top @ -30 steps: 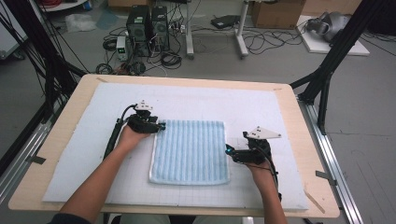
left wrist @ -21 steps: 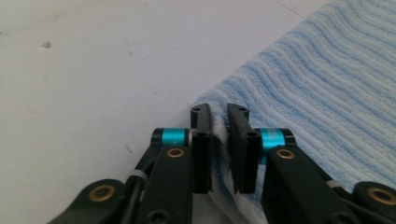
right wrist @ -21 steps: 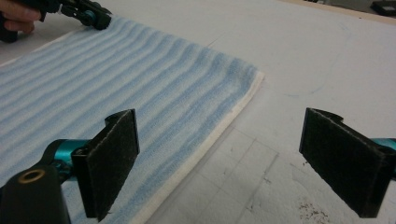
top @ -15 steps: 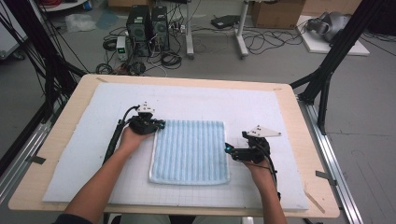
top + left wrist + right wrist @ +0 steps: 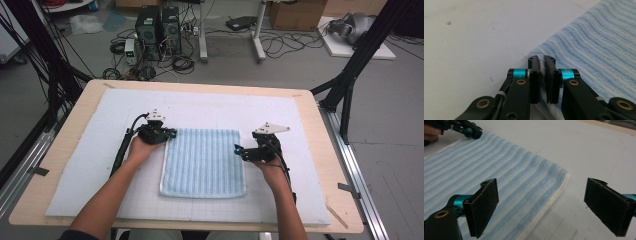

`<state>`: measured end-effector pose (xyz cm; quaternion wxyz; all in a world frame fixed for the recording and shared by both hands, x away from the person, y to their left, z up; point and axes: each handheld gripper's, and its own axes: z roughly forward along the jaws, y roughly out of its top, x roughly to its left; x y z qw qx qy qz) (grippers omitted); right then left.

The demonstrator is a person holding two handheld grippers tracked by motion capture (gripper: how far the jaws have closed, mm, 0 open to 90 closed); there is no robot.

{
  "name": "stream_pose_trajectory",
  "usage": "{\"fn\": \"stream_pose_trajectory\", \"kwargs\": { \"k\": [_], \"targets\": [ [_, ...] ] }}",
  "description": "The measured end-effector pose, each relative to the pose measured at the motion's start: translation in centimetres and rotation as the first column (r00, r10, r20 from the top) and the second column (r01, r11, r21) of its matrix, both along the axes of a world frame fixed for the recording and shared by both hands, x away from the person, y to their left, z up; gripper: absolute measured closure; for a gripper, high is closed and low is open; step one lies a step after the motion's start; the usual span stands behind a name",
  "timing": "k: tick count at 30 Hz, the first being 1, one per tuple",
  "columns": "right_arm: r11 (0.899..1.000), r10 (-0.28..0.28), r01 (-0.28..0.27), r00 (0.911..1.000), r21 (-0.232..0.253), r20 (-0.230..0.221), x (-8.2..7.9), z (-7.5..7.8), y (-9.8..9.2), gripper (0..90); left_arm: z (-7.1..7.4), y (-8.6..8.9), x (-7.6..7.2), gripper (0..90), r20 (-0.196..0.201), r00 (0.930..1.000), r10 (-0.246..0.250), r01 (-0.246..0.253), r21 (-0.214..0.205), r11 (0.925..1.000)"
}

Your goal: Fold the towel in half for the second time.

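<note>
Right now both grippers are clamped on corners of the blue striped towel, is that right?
Not quite. The left gripper is clamped on the towel's corner, but the right gripper is open. In the right gripper view its jaws stand wide apart above the towel's edge and pinch nothing.

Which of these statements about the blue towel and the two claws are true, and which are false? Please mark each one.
1. The left claw is shut on a corner of the blue striped towel. True.
2. The right claw is also shut on the towel. False: its jaws stand wide open, with the towel's corner below them.
3. The towel lies flat on the white mat. True.
4. The towel is folded into a small bundle. False: it is spread out.
5. The two claws are at the same side of the towel. False: they are at opposite sides.
</note>
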<state>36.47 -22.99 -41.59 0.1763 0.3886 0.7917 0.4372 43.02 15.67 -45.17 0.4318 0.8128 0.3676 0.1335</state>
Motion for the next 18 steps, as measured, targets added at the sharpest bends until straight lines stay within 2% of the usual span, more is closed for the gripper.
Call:
{"fn": "stream_pose_trajectory", "kwargs": {
  "k": [7,12,15,17,18],
  "targets": [
    [0.999,0.006,-0.009,0.9977,-0.048,-0.068,4.6,-0.8,0.7,34.7,0.0,0.0,0.0,83.5,-0.002,1.0000,0.001,-0.001,-0.005,1.0000],
    [0.992,-0.017,0.001,0.9922,-0.128,-0.124,6.9,-2.2,1.7,35.6,0.0,0.1,0.0,83.5,-0.006,1.0000,0.000,0.000,-0.009,1.0000],
    [0.991,-0.004,-0.016,0.9894,-0.135,-0.145,7.6,-2.8,1.9,41.9,0.0,0.1,0.0,83.7,-0.010,0.9999,0.001,-0.002,-0.013,0.9999],
    [0.992,-0.003,-0.016,0.9888,-0.124,-0.149,7.7,-2.7,1.8,51.5,0.0,0.2,0.1,83.9,-0.015,0.9999,0.003,-0.003,-0.022,0.9997],
    [0.993,-0.001,-0.018,0.9876,-0.120,-0.157,7.7,-2.7,1.7,60.0,0.0,0.2,0.1,84.0,-0.017,0.9998,0.005,-0.005,-0.025,0.9997]
  ]
}}
